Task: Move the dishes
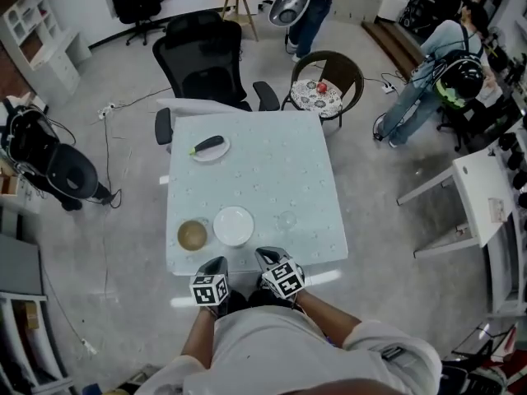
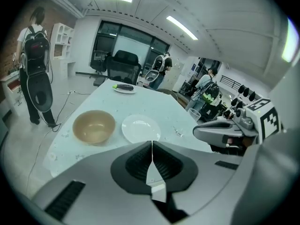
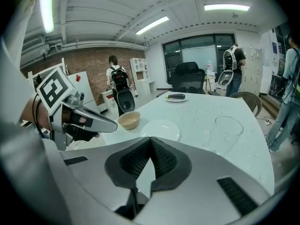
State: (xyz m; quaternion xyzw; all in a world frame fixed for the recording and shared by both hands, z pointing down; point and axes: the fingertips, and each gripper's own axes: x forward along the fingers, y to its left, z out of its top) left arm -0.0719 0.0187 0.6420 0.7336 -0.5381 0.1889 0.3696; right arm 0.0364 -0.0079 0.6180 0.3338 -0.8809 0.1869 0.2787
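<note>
White plate [image 1: 233, 225] just past your left tool [image 2: 151, 143] and right tool [image 3: 150, 141]; bowl [image 1: 192, 235] left of plate. Both tools closed, empty.

An office: swivel chairs [image 1: 200, 60], white shelving [image 1: 37, 31], brick wall [image 3: 93, 64], strip lights [image 3: 151, 26].

Head view overlooks table [image 1: 272, 179]; gripper views (low) share its plate [image 1: 234, 225]
</note>
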